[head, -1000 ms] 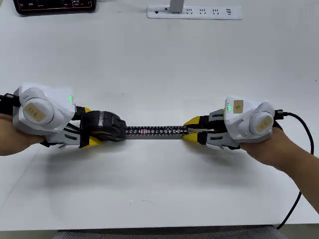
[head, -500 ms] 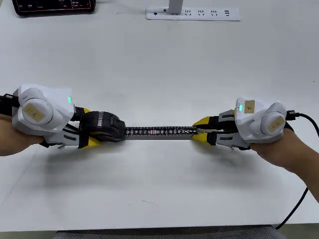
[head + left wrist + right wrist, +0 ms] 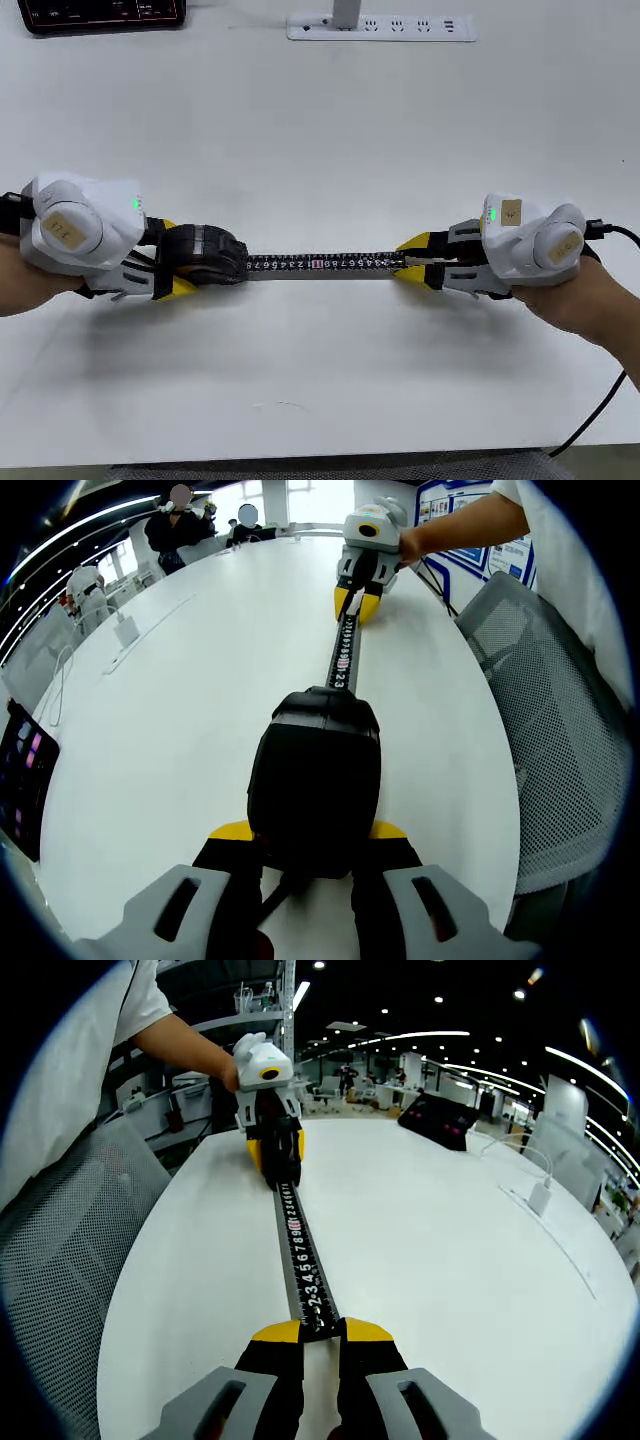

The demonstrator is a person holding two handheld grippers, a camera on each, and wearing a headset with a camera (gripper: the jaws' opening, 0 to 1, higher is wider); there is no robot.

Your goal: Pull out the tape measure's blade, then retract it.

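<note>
Clamped on tape measure (image 3: 205,255) w/ L tongs (image 3: 180,257), pinching end of blade (image 3: 320,263) w/ R tongs (image 3: 412,260) — could lose thin tip under spring pull & get whip-back.

Blocked along the blade (image 3: 325,263), stretched over the bench (image 3: 330,130) from the case (image 3: 205,253) in the left claw (image 3: 178,257) to the right claw (image 3: 408,261) pinching its tip. Passable beyond the blade as far as the power strip (image 3: 380,26) and dark tablet (image 3: 100,11) at the far edge. Passable on its near side up to the mesh chair (image 3: 330,468), except at the cable (image 3: 597,412) off its right end.
</note>
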